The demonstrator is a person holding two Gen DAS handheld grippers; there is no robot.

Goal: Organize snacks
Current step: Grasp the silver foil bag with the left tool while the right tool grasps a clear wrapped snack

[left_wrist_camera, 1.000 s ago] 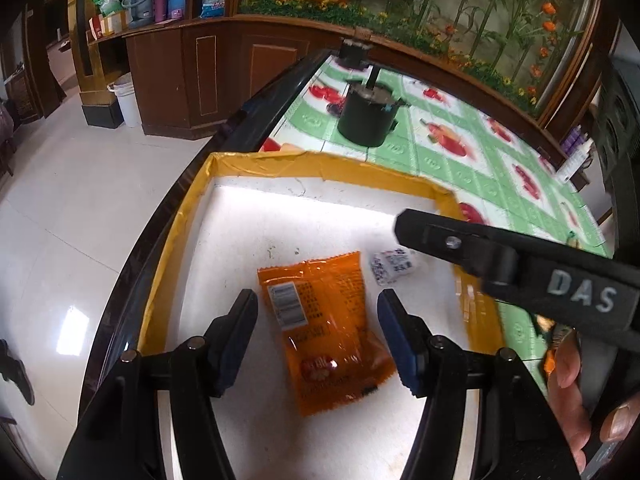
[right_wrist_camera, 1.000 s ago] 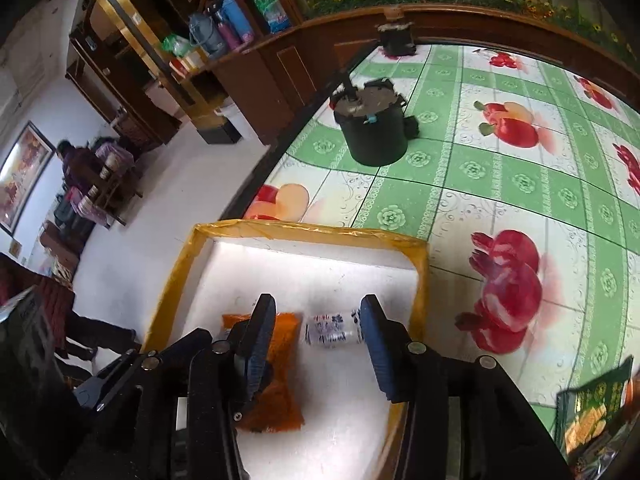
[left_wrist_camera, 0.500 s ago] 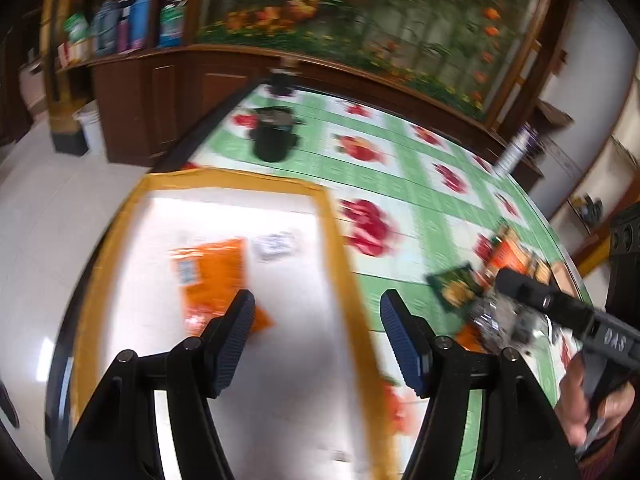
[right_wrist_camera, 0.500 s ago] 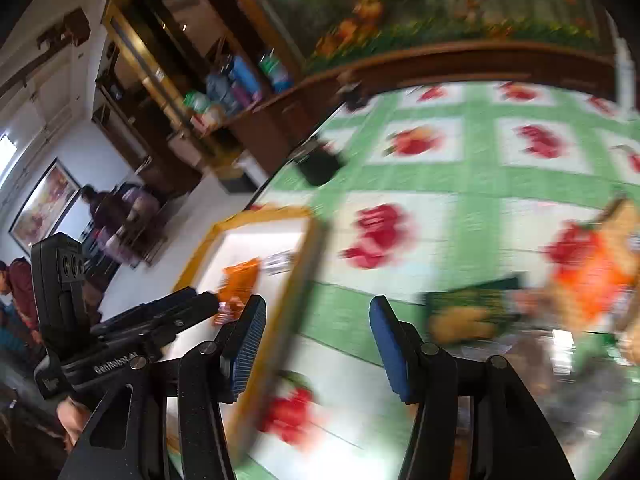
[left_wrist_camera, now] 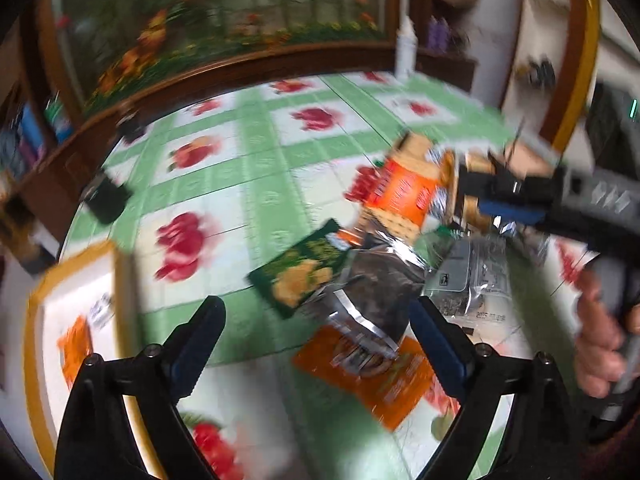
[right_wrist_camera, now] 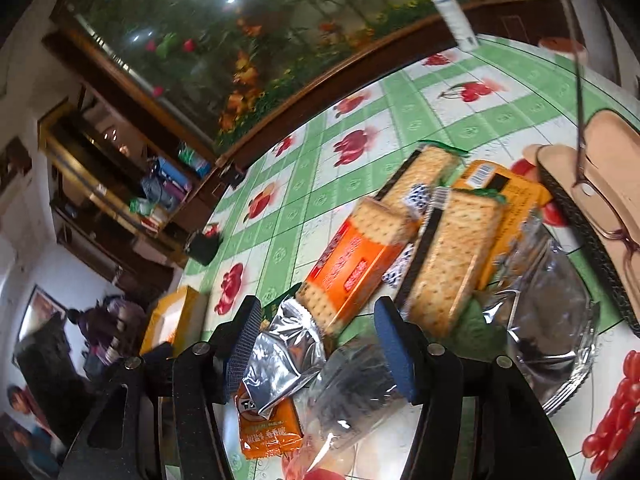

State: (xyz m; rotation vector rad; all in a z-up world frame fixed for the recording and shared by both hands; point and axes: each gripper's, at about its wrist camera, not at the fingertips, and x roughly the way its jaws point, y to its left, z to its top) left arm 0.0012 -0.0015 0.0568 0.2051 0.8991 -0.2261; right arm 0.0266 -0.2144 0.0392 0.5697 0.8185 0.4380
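Observation:
A pile of snack packets lies on the fruit-print tablecloth. In the right wrist view my open, empty right gripper (right_wrist_camera: 318,346) hovers over it: an orange cracker pack (right_wrist_camera: 352,268), a second cracker pack (right_wrist_camera: 452,260), a silver foil pouch (right_wrist_camera: 280,364) and a small orange packet (right_wrist_camera: 268,428). In the left wrist view my open, empty left gripper (left_wrist_camera: 316,344) faces a green packet (left_wrist_camera: 300,276), a dark foil pouch (left_wrist_camera: 372,292) and an orange packet (left_wrist_camera: 384,376). The right gripper (left_wrist_camera: 516,200) shows at the right. The yellow-rimmed box (left_wrist_camera: 36,312) at the left holds an orange packet (left_wrist_camera: 74,348).
A black pot (left_wrist_camera: 106,200) stands on the table at the far left. A white bottle (right_wrist_camera: 452,8) stands at the table's far edge. A tan case with glasses (right_wrist_camera: 608,184) lies right of the pile. A foil tray (right_wrist_camera: 568,336) sits under the crackers.
Both grippers have swung right, away from the yellow-rimmed box and over to the snack pile. The orange packet and the small white one stay in the box.

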